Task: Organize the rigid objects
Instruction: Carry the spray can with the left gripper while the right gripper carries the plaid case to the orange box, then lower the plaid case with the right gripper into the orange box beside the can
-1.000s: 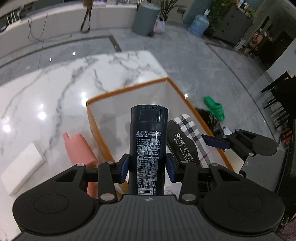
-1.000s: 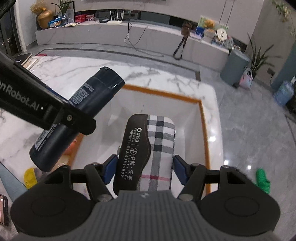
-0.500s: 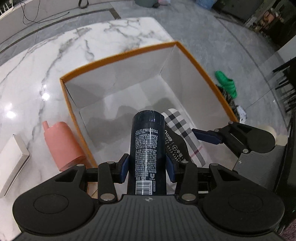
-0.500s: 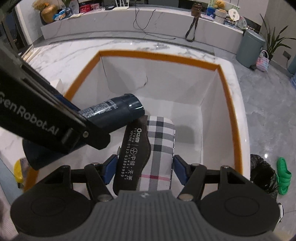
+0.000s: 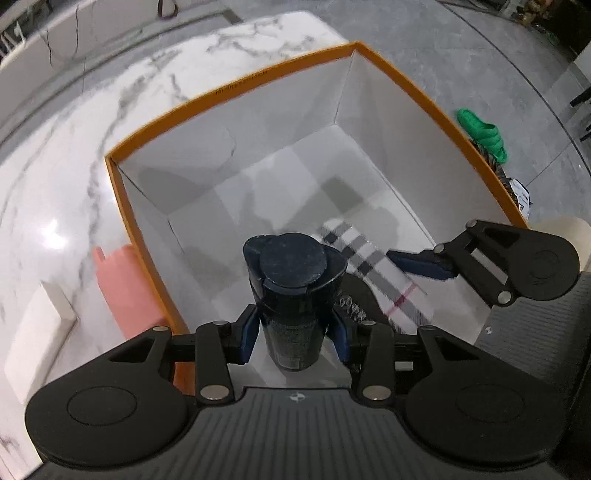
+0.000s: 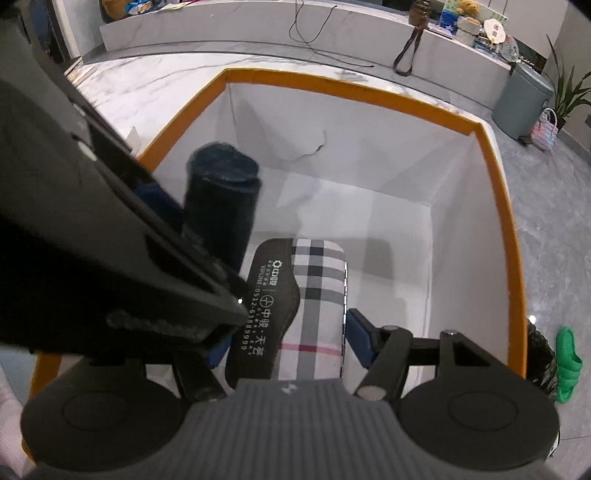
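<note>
Hanging cap-down inside the orange-rimmed box (image 5: 236, 88): a dark navy bottle (image 5: 293, 295), round-bodied, flip cap facing the white floor, small print on its side, clamped between the blue pads of the left gripper (image 5: 293, 334). Just beside it, toward the box's near right wall, a plaid case (image 6: 317, 310) in white, black and grey check with one thin red line and a dark flap bearing white printed characters, pinched across its width by the right gripper (image 6: 288, 341). Both held above the box floor, near its front edge; contact between bottle and case not possible to tell. Seen only from the left wrist: a pink bottle (image 5: 123, 288) lying on the marble table (image 5: 55, 184) against the outside of the box's left wall, a white flat block (image 5: 37, 332) at the table's left edge, and the cap's flat lid face. Seen only from the right wrist: the case's lettering, a crack or crease (image 6: 314, 147) in the far white wall, a grey bin (image 6: 522, 99) and a long counter (image 6: 258, 29) beyond the table. Common to both: a green slipper (image 6: 567, 363) on the floor past the right rim.
</note>
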A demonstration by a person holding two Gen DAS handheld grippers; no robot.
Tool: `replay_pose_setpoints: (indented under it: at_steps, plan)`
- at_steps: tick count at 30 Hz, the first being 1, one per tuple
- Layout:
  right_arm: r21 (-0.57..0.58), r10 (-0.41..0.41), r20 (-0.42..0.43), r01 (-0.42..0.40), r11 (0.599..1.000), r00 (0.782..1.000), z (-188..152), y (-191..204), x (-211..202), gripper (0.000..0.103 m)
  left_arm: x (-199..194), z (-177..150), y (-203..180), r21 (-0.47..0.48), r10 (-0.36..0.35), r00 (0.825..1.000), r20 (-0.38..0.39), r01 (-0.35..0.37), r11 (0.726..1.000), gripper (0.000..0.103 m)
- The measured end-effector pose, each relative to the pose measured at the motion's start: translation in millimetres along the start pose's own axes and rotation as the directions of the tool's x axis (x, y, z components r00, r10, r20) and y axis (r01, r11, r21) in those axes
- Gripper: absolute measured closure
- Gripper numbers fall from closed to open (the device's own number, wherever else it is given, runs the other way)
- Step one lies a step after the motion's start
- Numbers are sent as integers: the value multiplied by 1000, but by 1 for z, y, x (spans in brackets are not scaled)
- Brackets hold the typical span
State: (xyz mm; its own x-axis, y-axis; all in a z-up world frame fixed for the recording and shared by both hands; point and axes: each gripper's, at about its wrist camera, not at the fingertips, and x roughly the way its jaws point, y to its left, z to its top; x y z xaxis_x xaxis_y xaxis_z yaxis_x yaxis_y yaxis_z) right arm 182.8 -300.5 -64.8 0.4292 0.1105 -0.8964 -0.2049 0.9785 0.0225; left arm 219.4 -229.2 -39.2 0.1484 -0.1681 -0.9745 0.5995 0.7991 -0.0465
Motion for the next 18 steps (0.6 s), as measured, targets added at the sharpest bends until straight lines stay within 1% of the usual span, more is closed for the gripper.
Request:
replay_pose_setpoints:
  at_steps: [4, 10, 16, 18]
  plan:
    - [-6, 5, -6, -5, 1000, 1000, 0, 2, 0, 39, 0, -1, -2, 32, 2, 1000, 6, -2, 999, 56]
    - [-27, 5, -12, -6, 1000, 1000, -5, 9, 0, 39, -2, -5, -5, 113, 16, 999, 35, -19, 993, 53]
    - [-41, -5, -14, 5, 999, 1000, -7, 11, -2, 39, -2, -7, -6, 136, -10, 998, 64, 1, 991, 51]
    - [-44, -7, -17, 7, 999, 1000, -8, 14, -2, 39, -3, -9, -5, 148, -28, 997, 75, 17, 989, 49]
